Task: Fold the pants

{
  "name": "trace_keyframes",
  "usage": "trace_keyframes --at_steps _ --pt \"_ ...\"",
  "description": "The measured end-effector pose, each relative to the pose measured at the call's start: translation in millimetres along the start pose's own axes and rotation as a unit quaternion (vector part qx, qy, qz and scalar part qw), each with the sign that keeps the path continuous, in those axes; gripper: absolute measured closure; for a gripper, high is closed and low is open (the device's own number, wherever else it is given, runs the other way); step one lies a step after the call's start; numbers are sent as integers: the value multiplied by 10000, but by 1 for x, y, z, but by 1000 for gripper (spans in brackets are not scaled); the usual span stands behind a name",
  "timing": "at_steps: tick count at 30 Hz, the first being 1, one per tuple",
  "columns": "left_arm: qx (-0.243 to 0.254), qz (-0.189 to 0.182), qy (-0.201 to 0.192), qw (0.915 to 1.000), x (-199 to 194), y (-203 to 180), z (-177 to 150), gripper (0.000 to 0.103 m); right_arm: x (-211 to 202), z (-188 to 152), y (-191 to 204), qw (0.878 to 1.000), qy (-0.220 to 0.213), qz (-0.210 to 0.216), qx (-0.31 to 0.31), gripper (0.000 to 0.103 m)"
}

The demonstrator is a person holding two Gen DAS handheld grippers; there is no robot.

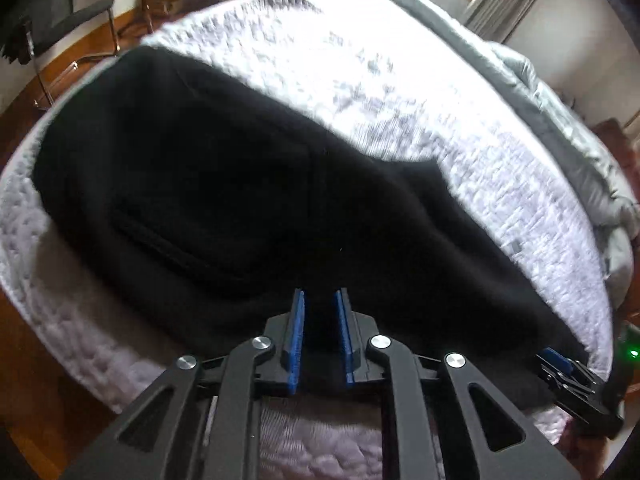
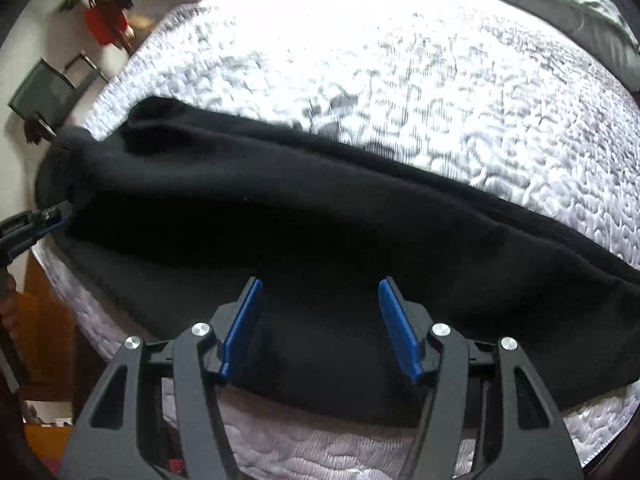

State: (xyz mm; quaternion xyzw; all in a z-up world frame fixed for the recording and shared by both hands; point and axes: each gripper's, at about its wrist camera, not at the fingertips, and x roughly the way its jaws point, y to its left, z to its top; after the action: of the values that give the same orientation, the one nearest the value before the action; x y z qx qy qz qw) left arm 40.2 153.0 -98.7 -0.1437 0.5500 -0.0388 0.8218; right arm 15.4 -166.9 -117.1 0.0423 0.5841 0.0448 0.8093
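Observation:
Black pants (image 1: pixel 224 184) lie lengthwise across a white quilted mattress (image 1: pixel 400 92), near its front edge. My left gripper (image 1: pixel 320 300) is at the near hem of the wide end, its blue pads close together with black cloth between them. My right gripper (image 2: pixel 320 286) is open over the near edge of the pants (image 2: pixel 320 232), the cloth lying between its spread pads. The right gripper also shows at the far right of the left wrist view (image 1: pixel 560 364), and the left gripper at the far left of the right wrist view (image 2: pixel 44 220).
A grey duvet (image 1: pixel 560 92) is bunched along the far right side of the mattress. A black chair (image 1: pixel 68 20) stands on the wooden floor (image 1: pixel 24 360) at the left. The mattress edge (image 2: pixel 320 444) drops off just below both grippers.

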Motion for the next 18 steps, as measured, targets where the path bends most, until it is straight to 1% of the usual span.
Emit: trace_keyframes --at_steps 2,3,4,5,6,7,8,9,10,12,14,16,18 --pt "129 74 105 9998 18 -1 0 81 15 -3 -6 9997 163 12 154 40" --pt "208 105 74 9997 21 -3 -2 80 19 -4 -7 9998 115 39 184 40" --pt "334 123 24 9994 20 -6 -3 74 19 -4 -6 9998 97 21 162 39" --pt "420 83 26 9991 18 -10 -3 63 18 -3 -5 9998 122 -22 131 39" --pt "499 -25 34 9987 14 -14 -3 57 16 -1 -3 9998 154 -64 125 40" --pt "529 -55 23 9986 10 -16 -4 50 12 2 -1 9997 154 -57 161 42" --pt "587 -60 -12 9983 5 -19 -5 47 5 7 2 9997 71 119 197 43" --pt "663 -87 -49 9977 0 -22 -5 42 -2 12 6 9992 -22 346 202 43" --pt "703 -102 -53 9975 1 -24 -1 37 -6 17 10 9987 -71 470 183 43" --pt "748 -109 -46 9971 -2 -24 0 37 -14 35 26 9971 -169 737 -42 42" --pt "743 -107 -78 9971 0 -24 9 37 -13 52 43 9947 -173 981 -250 42" --pt "727 38 -163 9972 -2 -21 19 37 -7 73 62 9917 -90 1208 -430 42" --pt "696 82 -150 9974 3 -20 27 36 4 91 79 9904 -38 1244 -606 43"
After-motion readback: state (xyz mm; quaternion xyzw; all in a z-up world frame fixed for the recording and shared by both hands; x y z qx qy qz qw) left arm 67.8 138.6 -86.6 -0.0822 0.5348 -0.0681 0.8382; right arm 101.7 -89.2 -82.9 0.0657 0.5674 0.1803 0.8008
